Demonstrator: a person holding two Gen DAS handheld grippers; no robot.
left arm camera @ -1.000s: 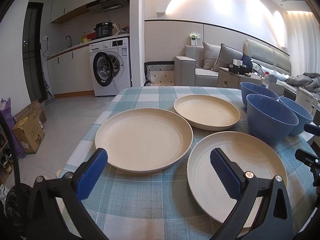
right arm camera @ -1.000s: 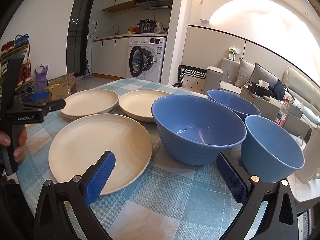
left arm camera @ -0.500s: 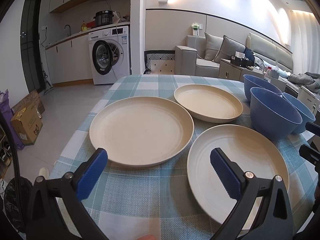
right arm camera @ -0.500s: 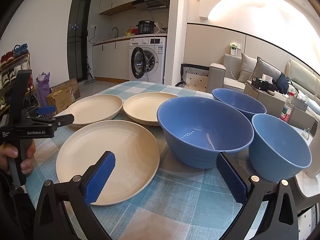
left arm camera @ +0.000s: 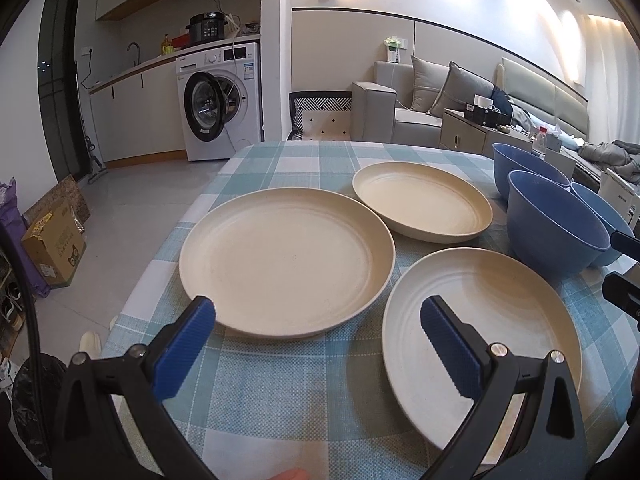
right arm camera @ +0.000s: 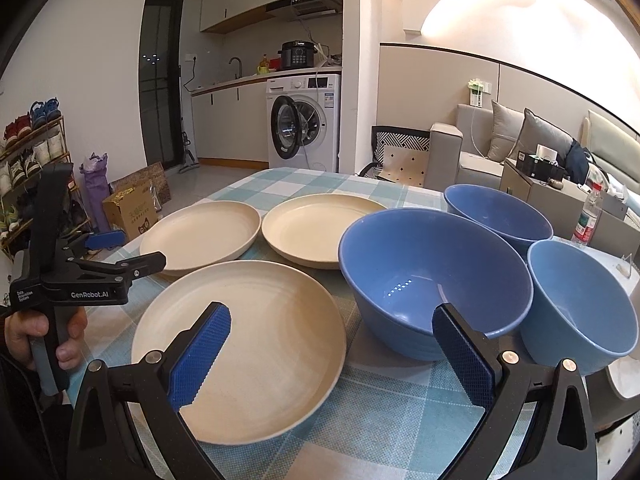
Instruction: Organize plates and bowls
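Note:
Three cream plates lie on the checked tablecloth: a left plate, a far plate and a near plate. Three blue bowls stand to their right: a big bowl, a far bowl and a right bowl. My left gripper is open, low over the cloth between the left and near plates. My right gripper is open, with the near plate and the big bowl in front of it. Neither holds anything.
The table ends close on the left, with floor, a cardboard box and a shoe rack beyond. A washing machine and a sofa stand behind. A hand grips the left tool.
Both grippers have risen a little and tilted down, so the plates and bowls sit lower and nearer in view. Nothing on the table has moved. Both grippers stay open.

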